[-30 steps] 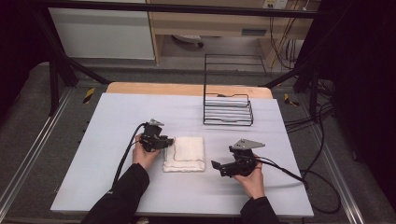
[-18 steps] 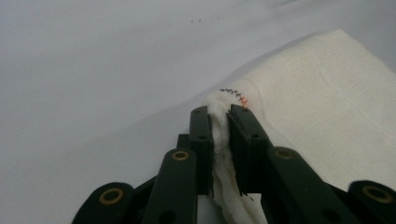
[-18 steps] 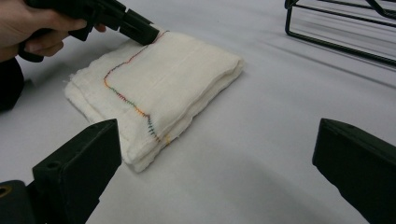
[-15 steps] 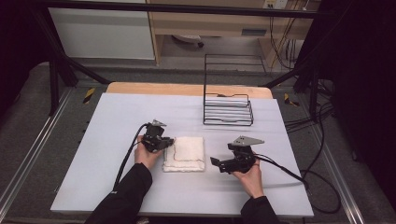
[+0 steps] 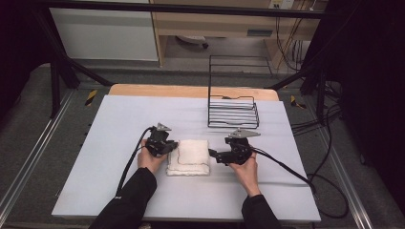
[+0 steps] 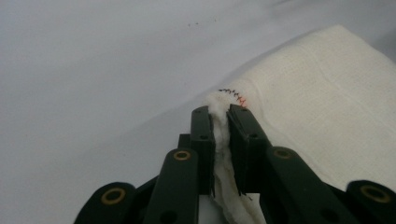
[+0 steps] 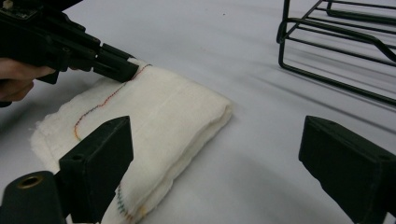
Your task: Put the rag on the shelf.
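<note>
Both grippers at folded towel [image 5: 189, 156] – left [image 6: 221, 120] pinches its corner, right [image 7: 215, 154] gapes – edge half-hidden

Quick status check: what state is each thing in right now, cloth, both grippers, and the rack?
Folded white cloth: lying flat on the table, folded, one corner pinched.
Left gripper: shut on the cloth's corner.
Right gripper: jaws wide apart and just been closing a little, nothing between the pads, beside the cloth's other edge.
Wire rack: upright on the table, empty, apart from the cloth.

Cream-white cloth [image 5: 189, 156] with multicoloured stitching; black wire rack [image 5: 233, 110].
</note>
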`<control>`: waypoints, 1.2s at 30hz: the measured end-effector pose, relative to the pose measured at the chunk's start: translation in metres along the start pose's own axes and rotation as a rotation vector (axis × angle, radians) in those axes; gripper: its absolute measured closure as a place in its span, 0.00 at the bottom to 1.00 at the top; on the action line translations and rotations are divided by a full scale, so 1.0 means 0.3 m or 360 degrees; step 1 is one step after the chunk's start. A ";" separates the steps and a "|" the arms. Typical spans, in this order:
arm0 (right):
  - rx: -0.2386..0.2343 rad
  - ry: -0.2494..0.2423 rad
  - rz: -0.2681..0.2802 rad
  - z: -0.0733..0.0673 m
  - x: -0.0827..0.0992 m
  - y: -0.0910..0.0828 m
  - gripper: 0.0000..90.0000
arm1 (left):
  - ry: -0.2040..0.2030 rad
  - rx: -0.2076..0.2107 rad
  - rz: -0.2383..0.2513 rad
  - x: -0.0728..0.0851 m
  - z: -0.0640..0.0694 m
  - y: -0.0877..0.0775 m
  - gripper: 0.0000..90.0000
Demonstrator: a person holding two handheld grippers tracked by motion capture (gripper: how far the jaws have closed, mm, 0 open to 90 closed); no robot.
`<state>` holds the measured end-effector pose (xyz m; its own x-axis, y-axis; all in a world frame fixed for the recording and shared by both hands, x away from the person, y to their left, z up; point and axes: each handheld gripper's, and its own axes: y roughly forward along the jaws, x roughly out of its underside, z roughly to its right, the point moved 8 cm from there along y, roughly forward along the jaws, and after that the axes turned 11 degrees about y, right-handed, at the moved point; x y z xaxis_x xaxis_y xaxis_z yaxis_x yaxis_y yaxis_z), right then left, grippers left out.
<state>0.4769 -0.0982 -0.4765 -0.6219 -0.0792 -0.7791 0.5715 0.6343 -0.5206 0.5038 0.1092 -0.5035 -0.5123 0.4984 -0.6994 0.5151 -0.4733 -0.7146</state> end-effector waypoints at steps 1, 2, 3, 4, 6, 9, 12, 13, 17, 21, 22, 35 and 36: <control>0.0008 0.0007 -0.0003 0.001 -0.007 0.015 0.15 | -0.0003 0.0003 0.0006 0.001 0.000 0.000 0.89; 0.0011 0.0010 -0.0004 0.000 -0.010 0.025 0.16 | -0.0001 0.0007 0.0011 0.001 0.000 0.000 0.89; 0.0021 0.0004 -0.0011 0.002 -0.014 0.038 0.17 | 0.0001 0.0008 0.0012 0.001 -0.001 0.000 0.89; 0.0028 0.0014 -0.0025 0.000 -0.017 0.051 0.19 | 0.0003 0.0008 0.0012 0.001 -0.001 0.000 0.89; 0.0029 0.0021 -0.0033 0.000 -0.024 0.080 0.23 | 0.0004 0.0007 0.0012 0.001 -0.001 0.000 0.89; 0.0054 0.0019 -0.0061 0.002 -0.030 0.120 0.31 | 0.0008 0.0006 0.0013 0.002 -0.001 0.000 0.89; 0.0084 0.0013 -0.0070 0.010 -0.036 0.149 0.40 | 0.0010 0.0013 0.0016 0.002 -0.001 0.000 0.89; 0.0085 0.0026 -0.0079 0.010 -0.036 0.157 0.42 | 0.0011 0.0015 0.0018 0.002 -0.001 0.000 0.89; 0.0100 0.0018 -0.0122 0.022 -0.028 0.185 0.50 | 0.0016 0.0018 0.0018 0.003 -0.002 0.000 0.89; 0.0079 0.0014 -0.0157 0.023 -0.018 0.192 0.58 | 0.0019 0.0018 0.0022 0.003 -0.002 0.000 0.89; 0.0072 0.0015 -0.0170 0.023 -0.014 0.194 0.60 | 0.0022 0.0018 0.0024 0.003 -0.002 0.000 0.89; 0.0005 0.0128 -0.0222 0.004 0.002 0.200 0.80 | 0.0030 0.0034 0.0050 0.006 -0.005 0.000 0.89; 0.0002 0.0135 -0.0227 0.003 0.003 0.199 0.81 | 0.0031 0.0033 0.0050 0.006 -0.006 0.000 0.89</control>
<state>0.5111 -0.0610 -0.5085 -0.7395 -0.1031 -0.6652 0.4749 0.6203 -0.6242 0.5041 0.1113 -0.5047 -0.4826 0.4968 -0.7213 0.5162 -0.5040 -0.6925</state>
